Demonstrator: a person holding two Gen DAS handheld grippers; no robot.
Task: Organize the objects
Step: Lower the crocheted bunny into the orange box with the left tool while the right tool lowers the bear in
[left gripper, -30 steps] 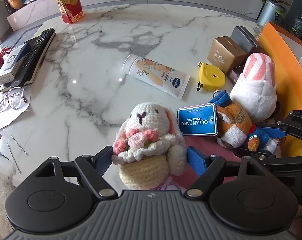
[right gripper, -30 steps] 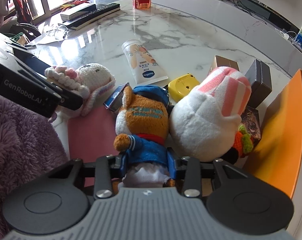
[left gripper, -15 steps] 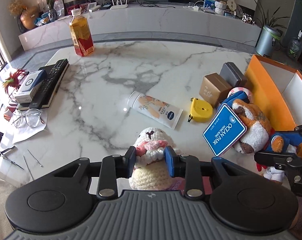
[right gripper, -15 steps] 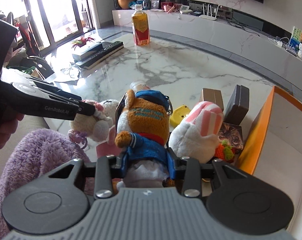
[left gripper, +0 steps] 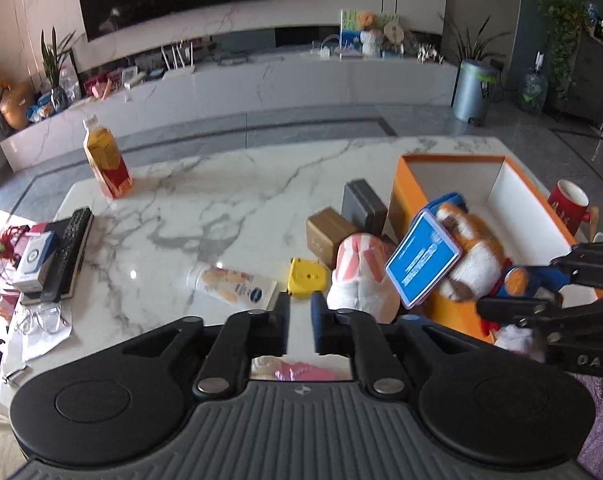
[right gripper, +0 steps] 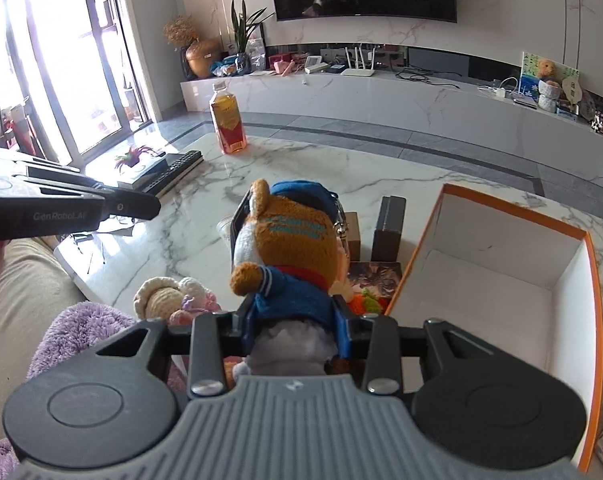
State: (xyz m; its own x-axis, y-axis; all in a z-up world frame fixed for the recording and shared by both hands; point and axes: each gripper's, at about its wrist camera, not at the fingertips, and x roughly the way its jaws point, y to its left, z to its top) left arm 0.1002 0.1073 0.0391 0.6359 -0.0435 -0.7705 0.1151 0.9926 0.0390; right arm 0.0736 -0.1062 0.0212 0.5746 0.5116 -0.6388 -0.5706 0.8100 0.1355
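My right gripper (right gripper: 293,312) is shut on an orange plush fox in a blue jacket (right gripper: 289,252) with a blue tag (left gripper: 421,260), held in the air beside the open orange box (right gripper: 501,248). From the left wrist view the fox (left gripper: 473,252) hangs over the box's near wall (left gripper: 409,196). My left gripper (left gripper: 300,312) is shut and empty, raised above the table. The crocheted bunny (right gripper: 173,300) lies low at the table's near edge. A pink-and-white plush (left gripper: 361,276) sits by the box.
On the marble table (left gripper: 221,216) lie a lotion tube (left gripper: 233,284), a yellow tape measure (left gripper: 307,278), a brown box (left gripper: 325,232), a grey box (left gripper: 363,204), a juice bottle (left gripper: 107,160), remotes (left gripper: 69,248) and glasses (left gripper: 41,316). A red mug (left gripper: 569,204) stands behind the box.
My left gripper has let go of the crocheted bunny, shut empty and risen. My right gripper has lifted the fox higher and over toward the orange box.
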